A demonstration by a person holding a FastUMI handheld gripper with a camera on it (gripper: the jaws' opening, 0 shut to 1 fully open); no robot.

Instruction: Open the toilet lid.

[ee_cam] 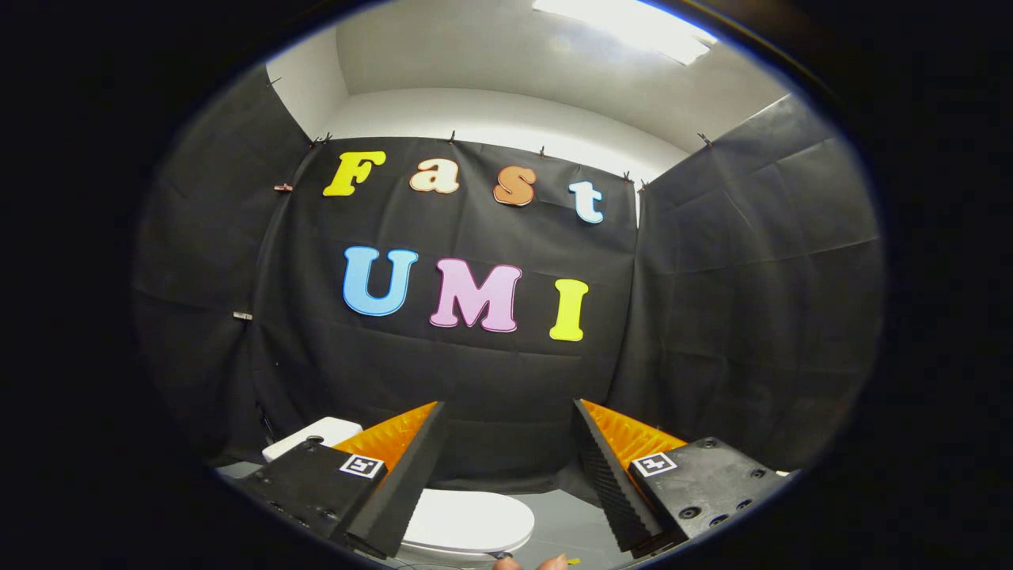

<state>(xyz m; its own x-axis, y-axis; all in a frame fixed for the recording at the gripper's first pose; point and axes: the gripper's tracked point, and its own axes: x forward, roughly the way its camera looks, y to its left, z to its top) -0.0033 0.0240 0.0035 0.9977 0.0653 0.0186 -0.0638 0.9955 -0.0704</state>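
The gripper (506, 443) is held with its fingers spread wide apart, nothing between them. The toilet lid (467, 521) lies closed, low in the frame between and below the fingers. The white tank (313, 435) sits lower left, partly hidden behind the left finger. Fingertips of a hand (529, 563) peek in at the bottom edge

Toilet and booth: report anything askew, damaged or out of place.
Nothing stands out. The toilet lid lies flat and closed below the open hand-held gripper, the tank sits behind it, and the cloth wall hangs intact.
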